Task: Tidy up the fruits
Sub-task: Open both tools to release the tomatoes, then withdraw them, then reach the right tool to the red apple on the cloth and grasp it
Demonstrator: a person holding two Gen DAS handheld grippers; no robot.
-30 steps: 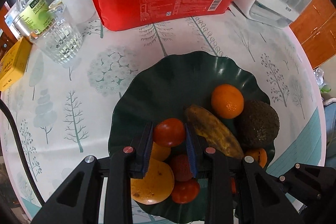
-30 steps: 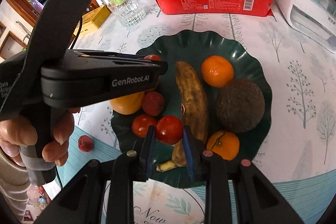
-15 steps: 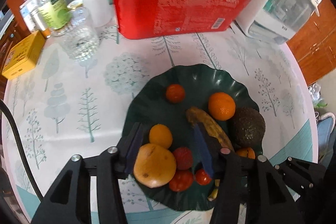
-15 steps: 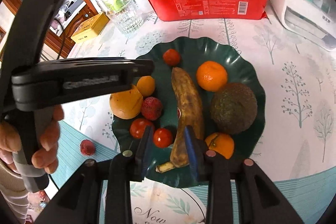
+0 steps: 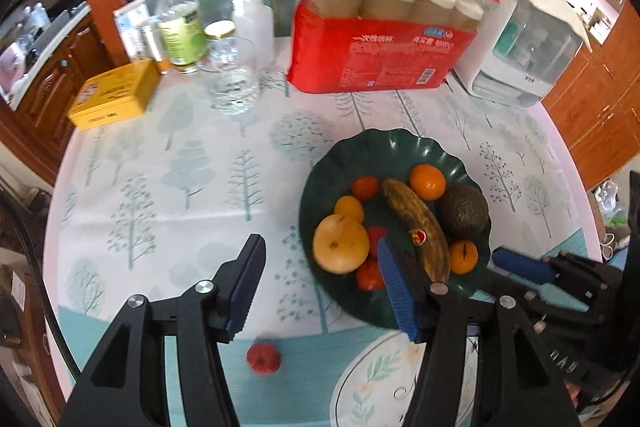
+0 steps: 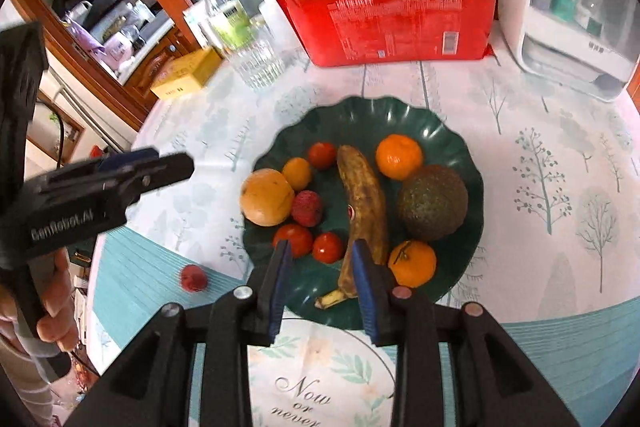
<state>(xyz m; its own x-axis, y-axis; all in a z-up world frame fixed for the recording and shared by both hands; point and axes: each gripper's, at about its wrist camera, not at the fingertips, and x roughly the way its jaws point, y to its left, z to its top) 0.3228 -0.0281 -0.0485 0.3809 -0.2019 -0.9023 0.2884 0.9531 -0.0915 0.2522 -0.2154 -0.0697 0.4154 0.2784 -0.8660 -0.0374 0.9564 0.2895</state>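
Nearly all the fruit sits on the dark green scalloped plate (image 6: 460, 131): a spotted banana (image 6: 366, 203), two mandarins, an avocado (image 6: 434, 203), a large orange (image 6: 267, 197), small tomatoes and one lychee; a second lychee (image 6: 194, 278) lies alone on the worktop (image 6: 560, 187), just off the plate's left edge, so that piece appears to be what is left; the left hand-held gripper (image 5: 320, 291) hangs above it, jaws spread wide and empty; the right hand-held gripper (image 6: 322, 283) is likewise parted and holds nothing, over the plate's near rim.

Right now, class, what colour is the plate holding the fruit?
Dark green, with a wavy rim; the plate shows best in the right wrist view.
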